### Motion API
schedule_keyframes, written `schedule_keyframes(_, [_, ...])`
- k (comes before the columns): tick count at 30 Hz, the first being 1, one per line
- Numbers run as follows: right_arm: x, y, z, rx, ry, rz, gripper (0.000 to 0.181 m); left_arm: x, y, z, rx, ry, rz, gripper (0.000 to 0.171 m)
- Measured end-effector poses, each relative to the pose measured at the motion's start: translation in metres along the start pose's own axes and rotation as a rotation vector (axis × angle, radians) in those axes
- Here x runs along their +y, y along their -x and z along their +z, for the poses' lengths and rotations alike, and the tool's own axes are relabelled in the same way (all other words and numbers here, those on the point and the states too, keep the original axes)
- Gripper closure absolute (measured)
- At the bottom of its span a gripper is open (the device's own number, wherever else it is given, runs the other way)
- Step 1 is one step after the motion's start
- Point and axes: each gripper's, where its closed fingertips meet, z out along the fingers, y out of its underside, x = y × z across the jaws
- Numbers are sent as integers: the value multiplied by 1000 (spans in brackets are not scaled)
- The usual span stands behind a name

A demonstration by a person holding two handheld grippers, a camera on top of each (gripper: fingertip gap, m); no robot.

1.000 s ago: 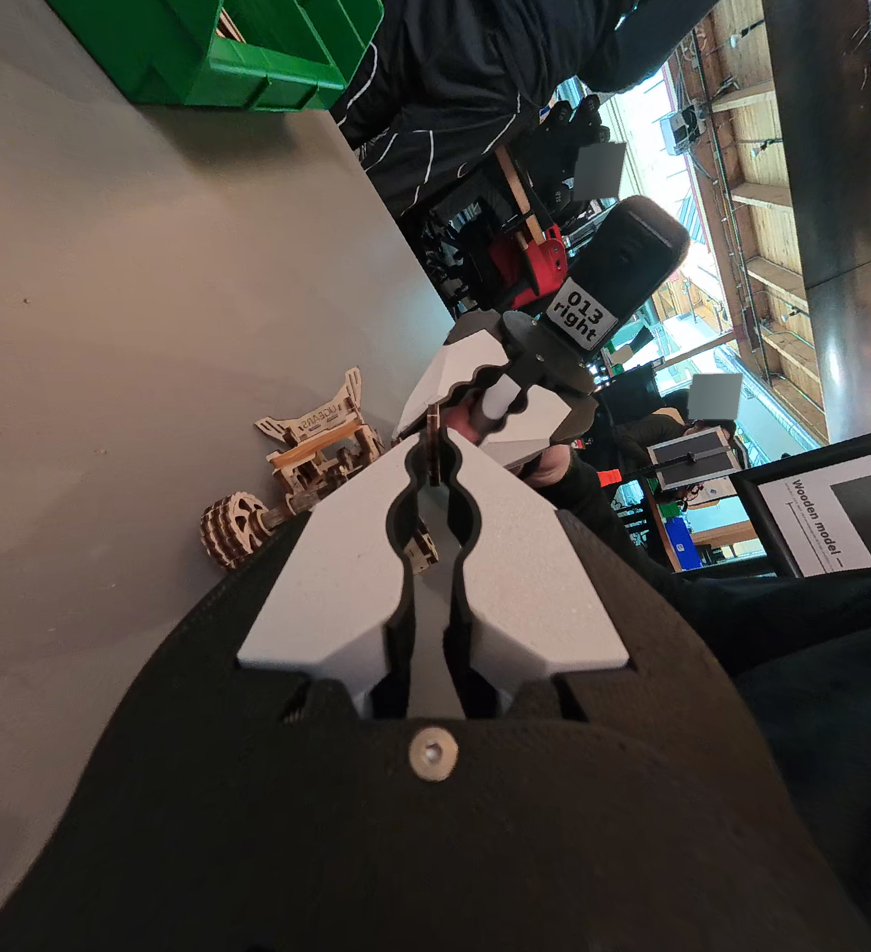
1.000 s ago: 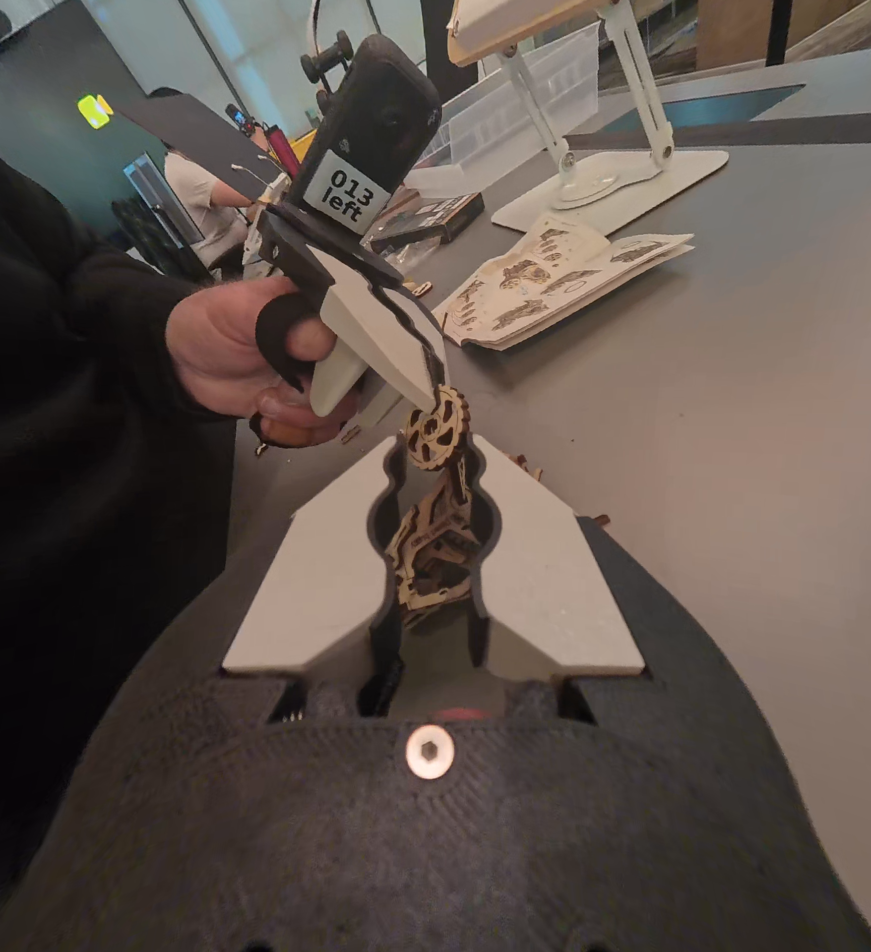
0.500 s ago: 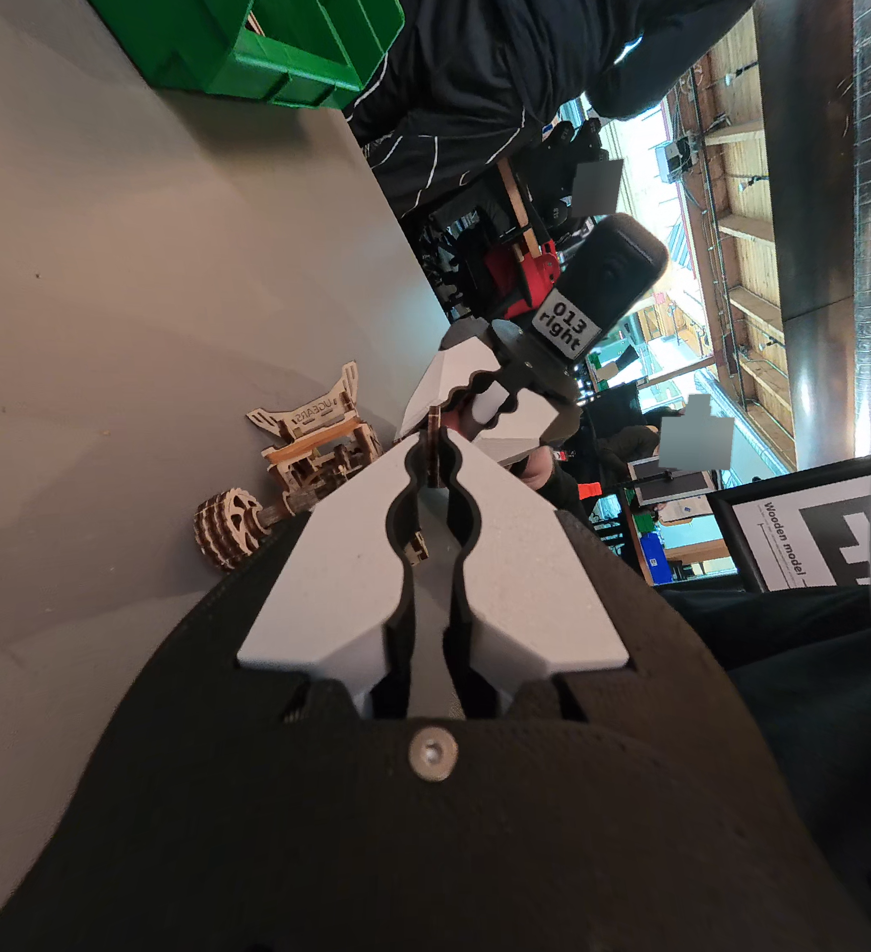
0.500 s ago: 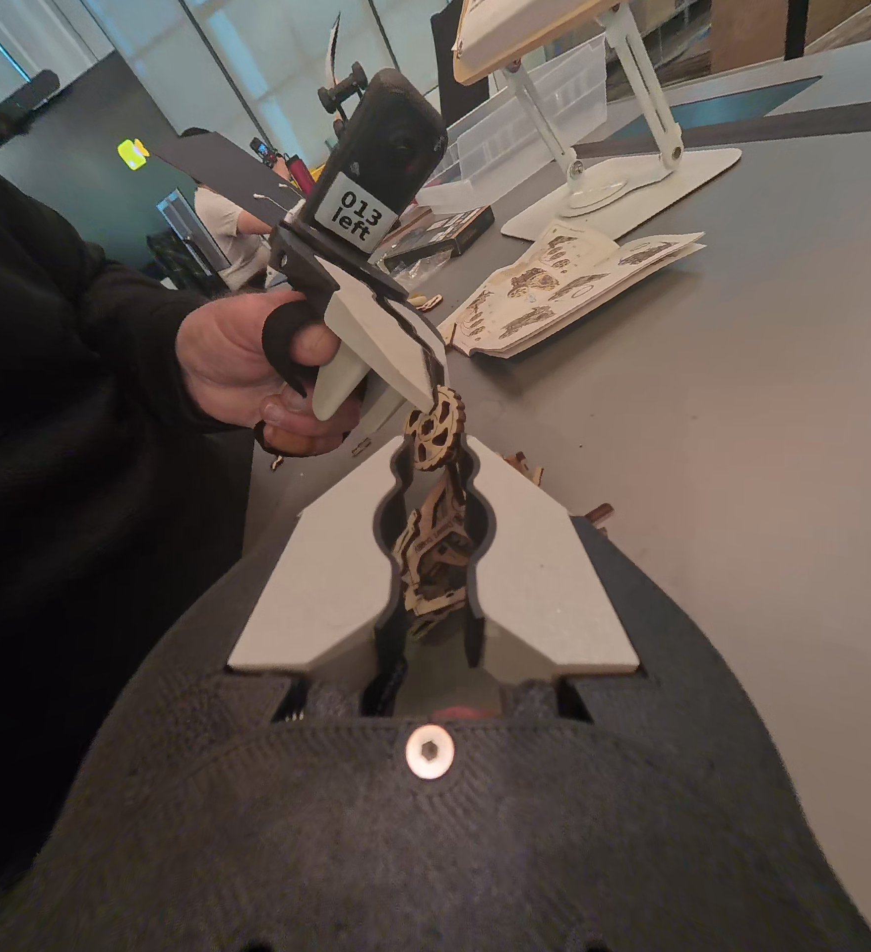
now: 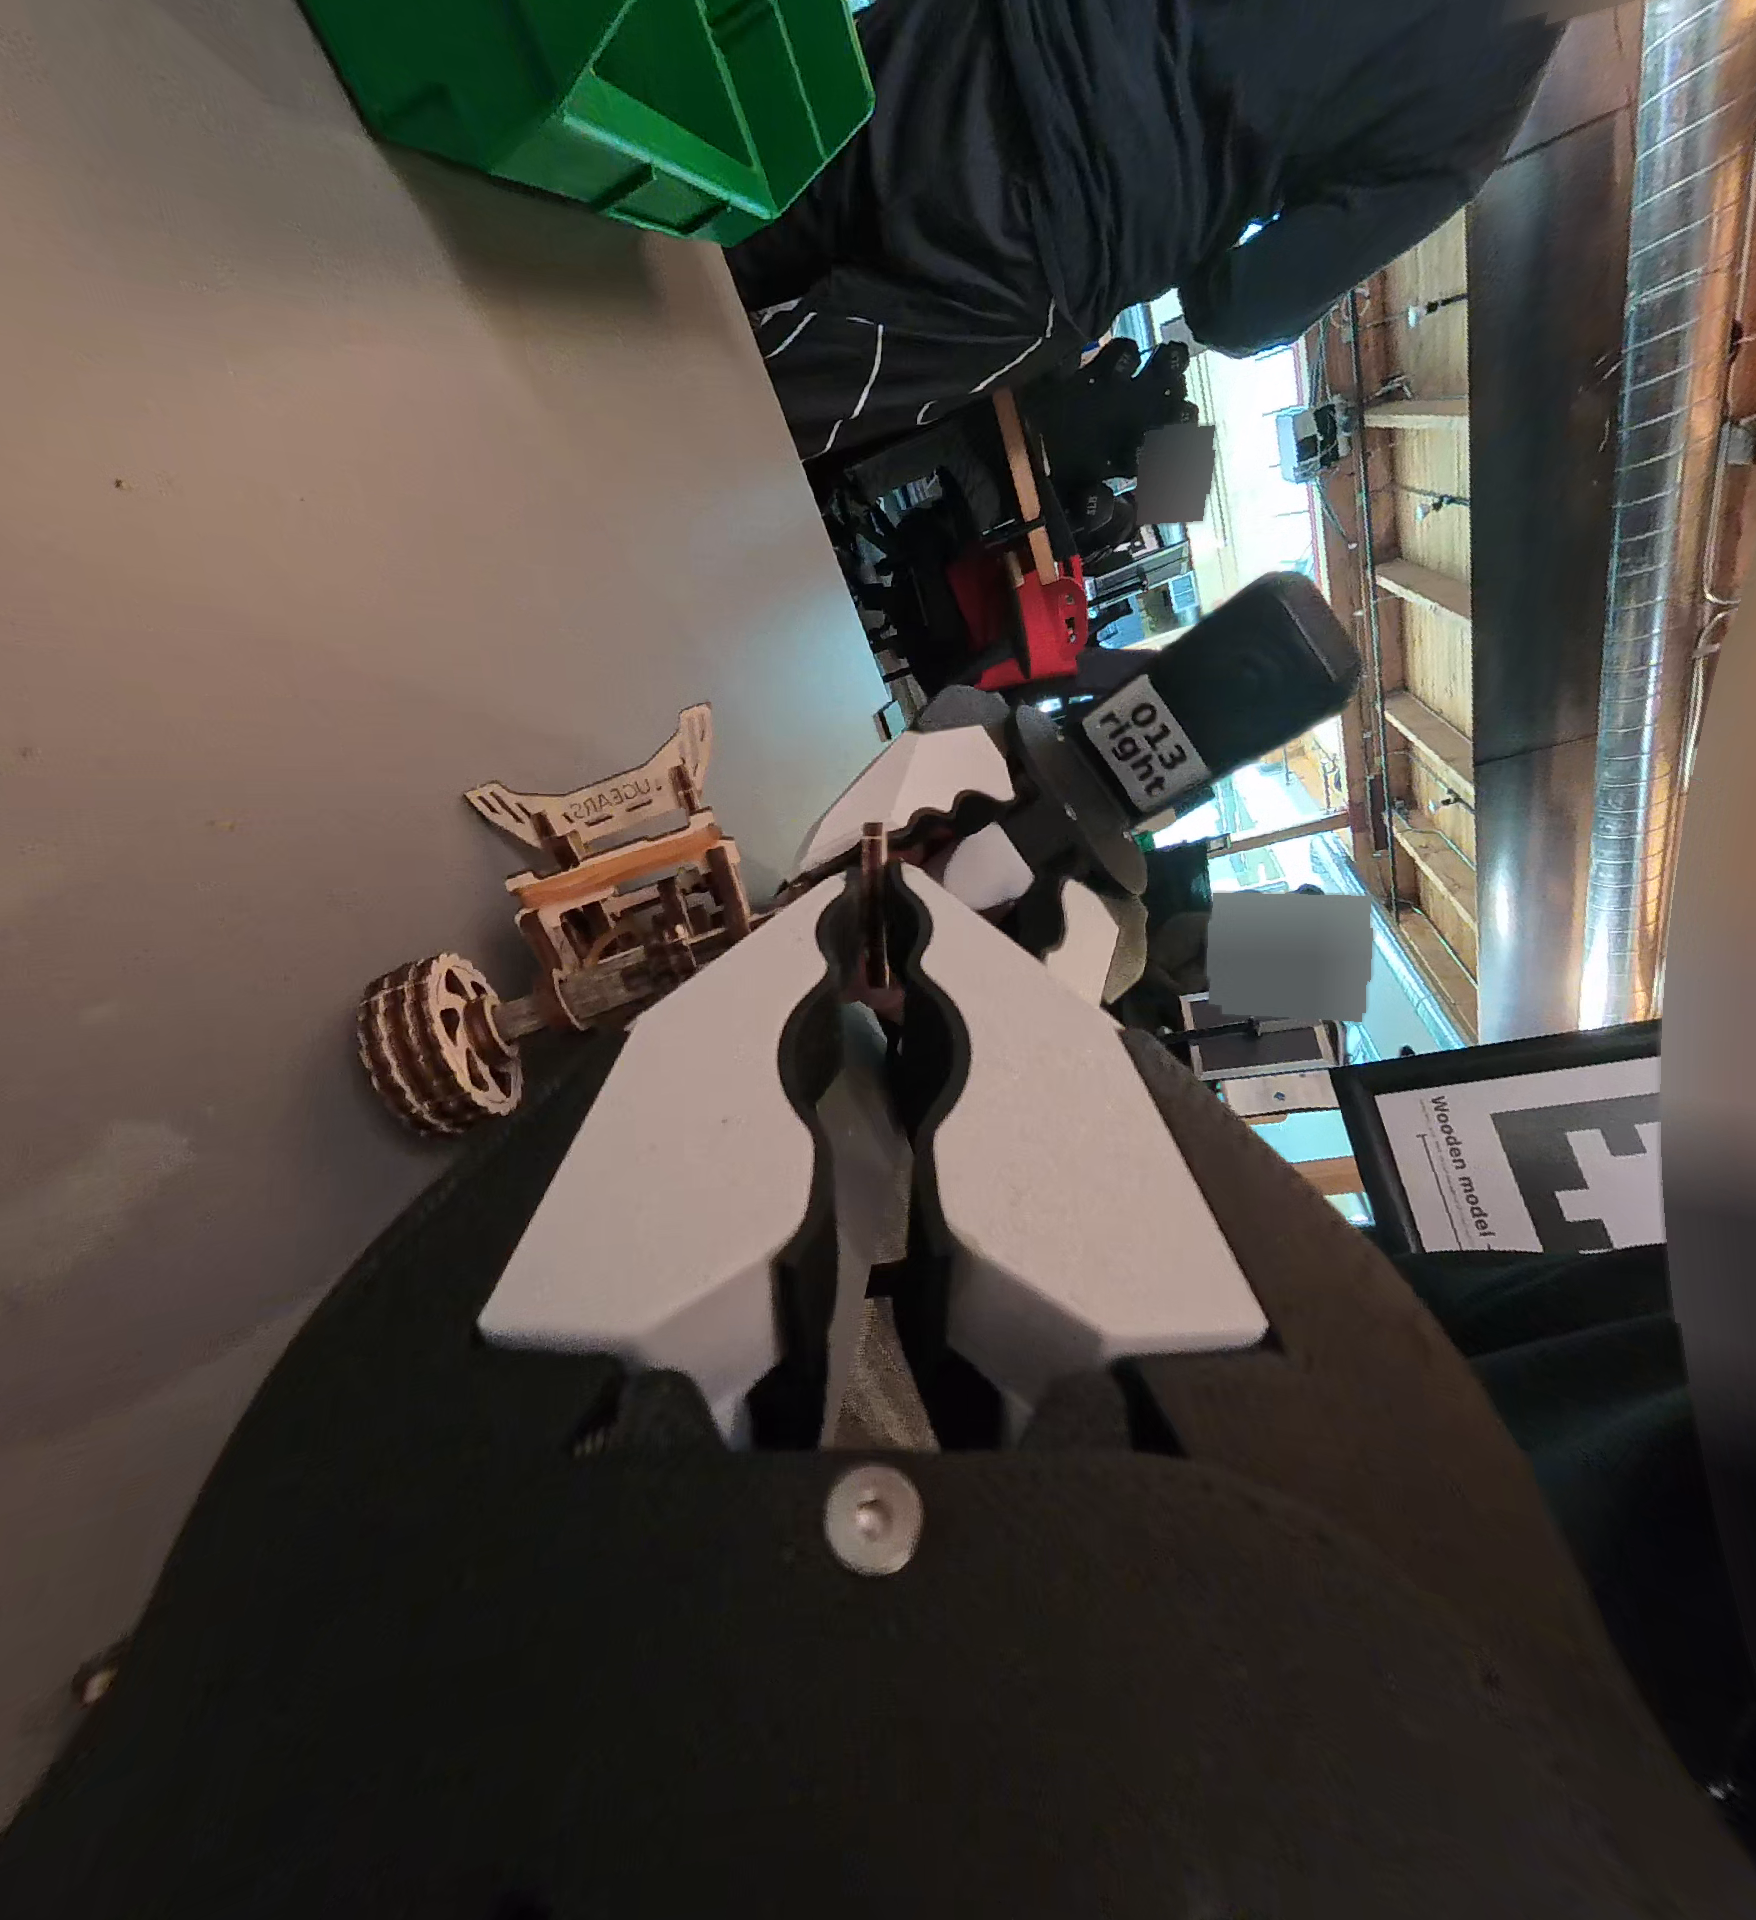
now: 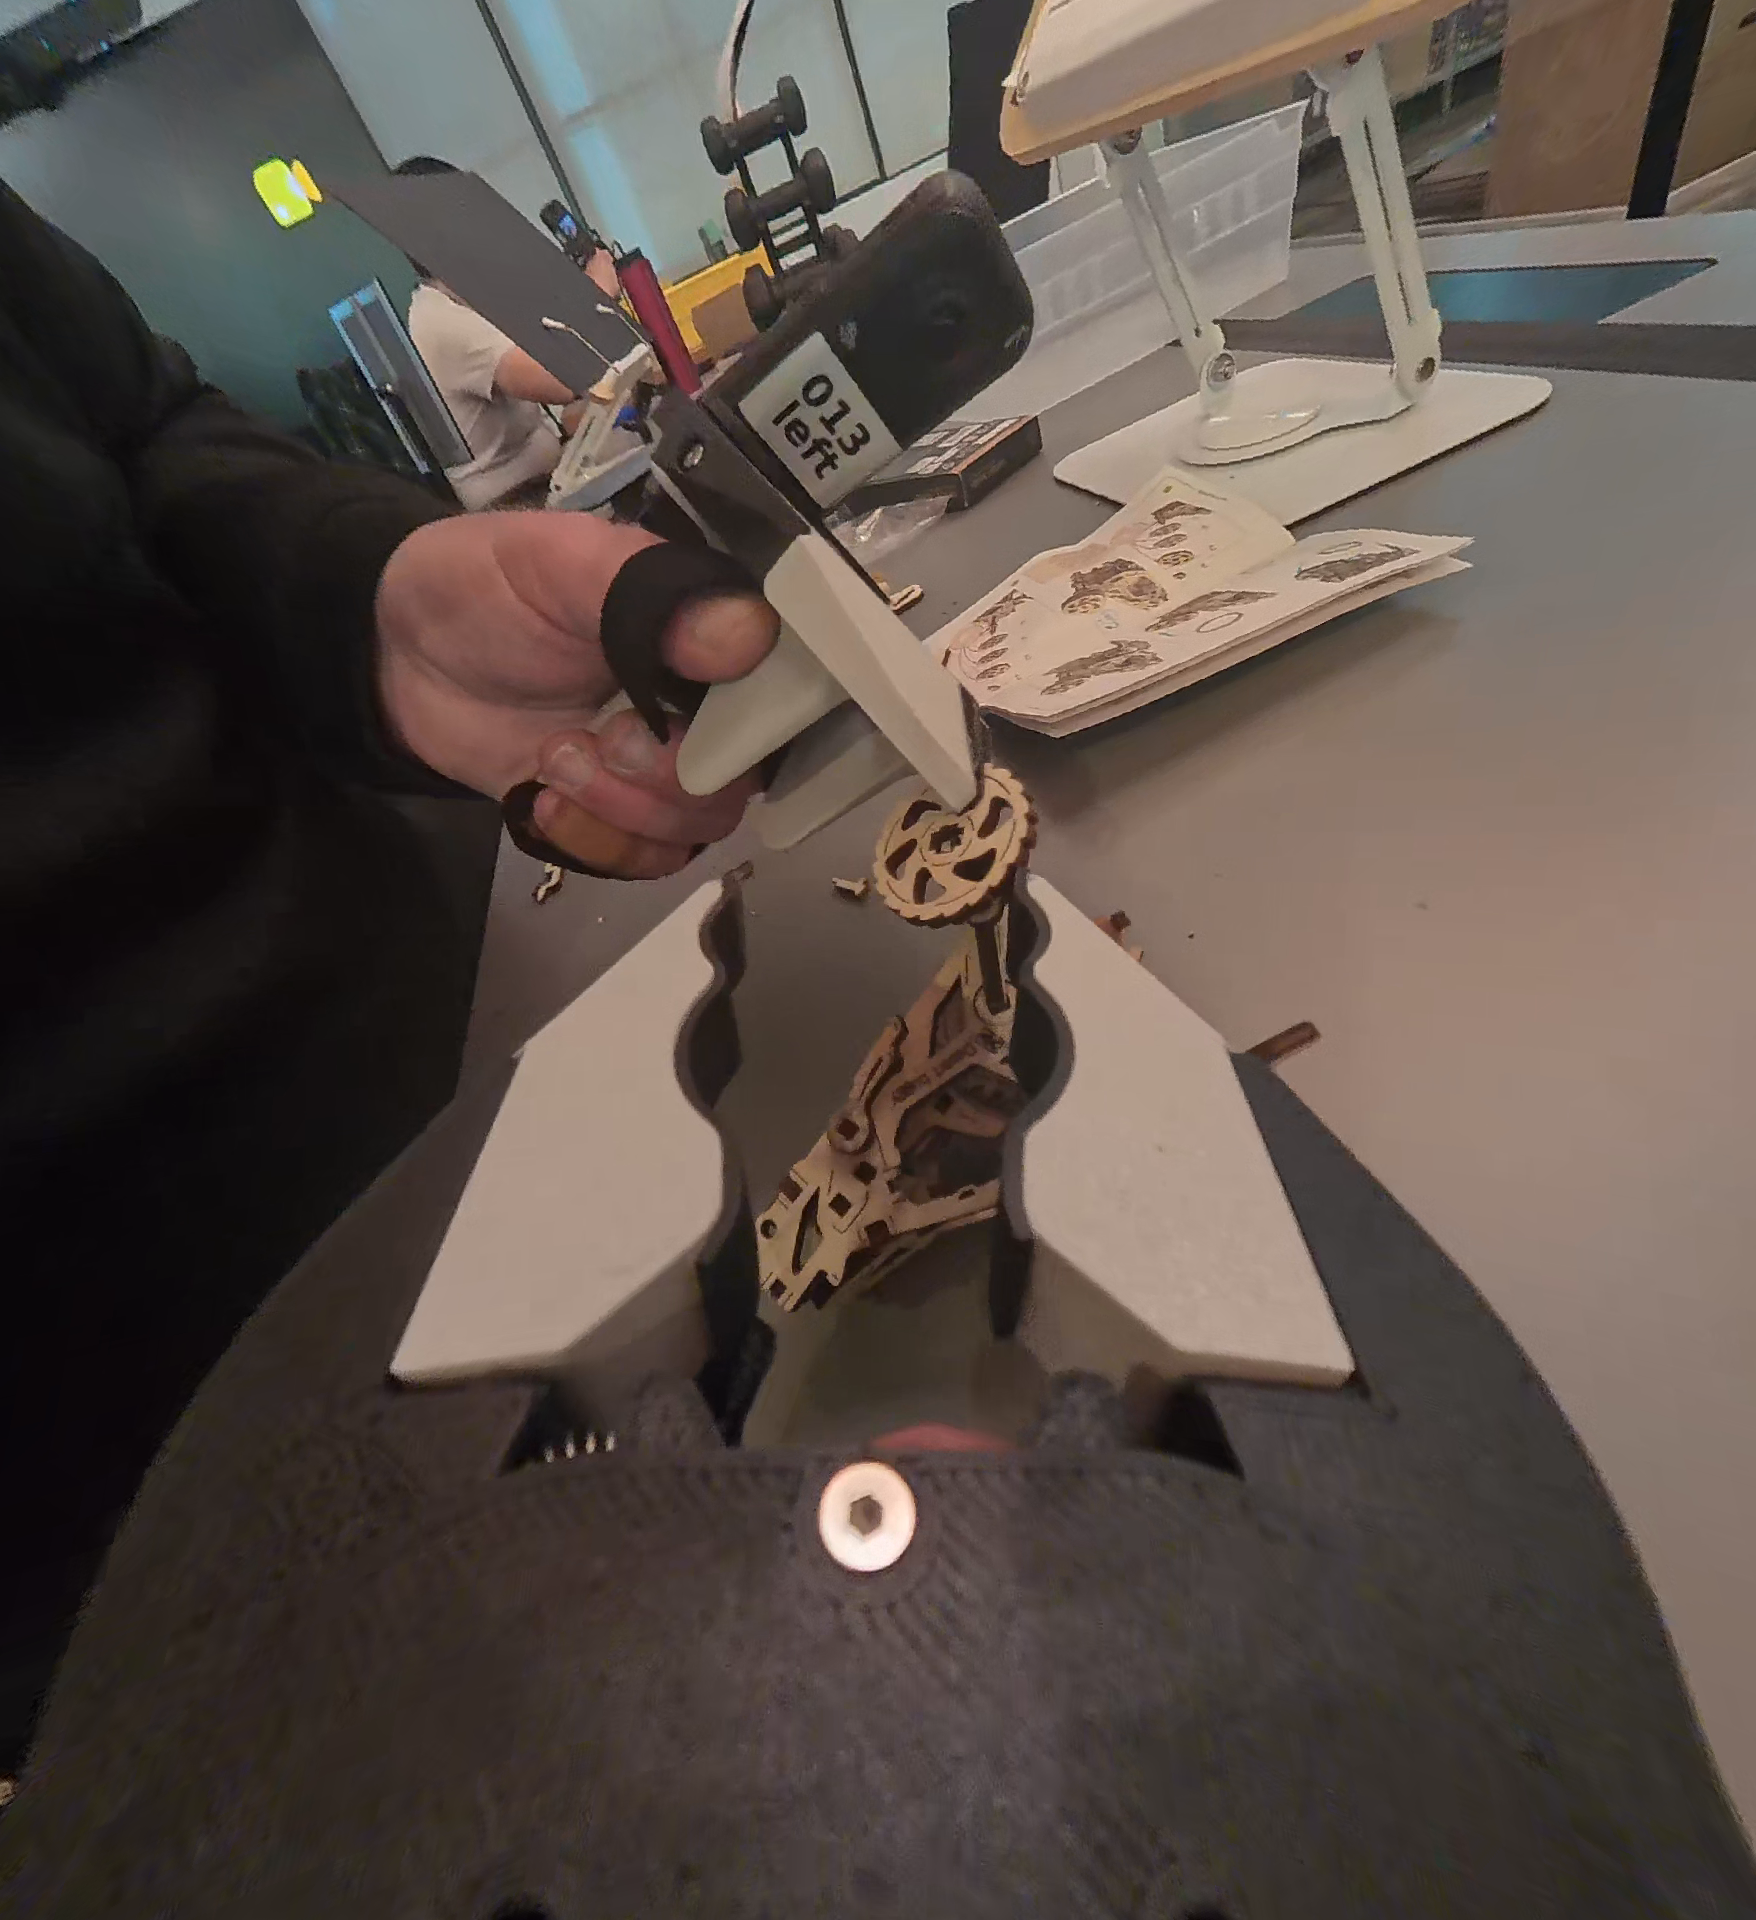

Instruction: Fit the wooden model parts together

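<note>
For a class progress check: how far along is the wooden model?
Done: a pale wooden chassis with one ridged wheel stands on the grey table. In hand: the left gripper pinches a spoked wooden gear atop a wooden frame inside the open right gripper. Left: small loose wooden bits.

A pale laser-cut wooden gear wheel (image 6: 954,854), spoked and toothed, is standing on edge at the top of a thin dark axle. Below it a slotted wooden model body (image 6: 895,1153) is hanging tilted. A second wooden model chassis (image 5: 616,902) with a ribbed wheel (image 5: 441,1036) is lying well apart.
</note>
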Motion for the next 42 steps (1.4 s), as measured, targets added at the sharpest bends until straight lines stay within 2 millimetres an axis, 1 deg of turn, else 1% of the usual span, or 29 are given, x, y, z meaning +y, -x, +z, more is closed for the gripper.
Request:
schedule_keyframes(5, [3, 0, 3, 28, 24, -32, 136, -3, 1, -2, -49, -26, 6, 171])
schedule_keyframes(11, [1, -3, 0, 31, 2, 1, 144, -3, 0, 0, -65, -40, 45, 171])
schedule_keyframes(13, [0, -4, 1, 41, -7, 27, 152, -2, -1, -1, -69, -34, 60, 171])
schedule_keyframes(16, [0, -7, 3, 56, -17, 70, 160, -1, 0, -3, -72, -41, 63, 171])
schedule_keyframes(19, [-4, -9, 1, 31, -45, 121, 163, -5, -3, -3, -53, -66, 71, 171])
schedule_keyframes(21, [-8, -10, -3, 20, -65, 136, 162, -6, -6, -2, -48, -67, 79, 171])
schedule_keyframes(22, [-9, -12, -6, 47, -72, 123, 152, -6, -7, -1, -44, -72, 79, 171])
schedule_keyframes(24, [-10, -14, -9, 126, -41, 52, 125, -7, -8, -2, -37, -80, 71, 171])
schedule_keyframes(27, [-15, -9, -10, 270, -17, -177, 122, -8, -6, -2, -37, -83, 61, 171])
schedule_keyframes(28, [-14, -8, -7, 307, 13, -229, 124, -7, -6, -1, -35, -78, 54, 171])
schedule_keyframes(30, [-10, -13, -4, 371, 75, -287, 133, -4, -7, 1, -33, -72, 44, 171])
schedule_keyframes(32, [-12, -14, -2, 400, 86, -346, 151, -1, -7, 2, -29, -70, 32, 171])
schedule_keyframes(36, [-12, -13, -1, 404, 101, -393, 151, -2, -7, 1, -31, -85, 27, 171])
schedule_keyframes(38, [-13, -12, -1, 382, 89, -379, 151, -1, -9, 0, -20, -72, 49, 170])
schedule_keyframes(40, [-15, -12, -5, 342, 40, -312, 151, -5, -16, -6, 5, -79, 118, 158])
schedule_keyframes(42, [-14, -14, -11, 317, 11, -268, 151, -8, -15, -17, -16, -77, 230, 157])
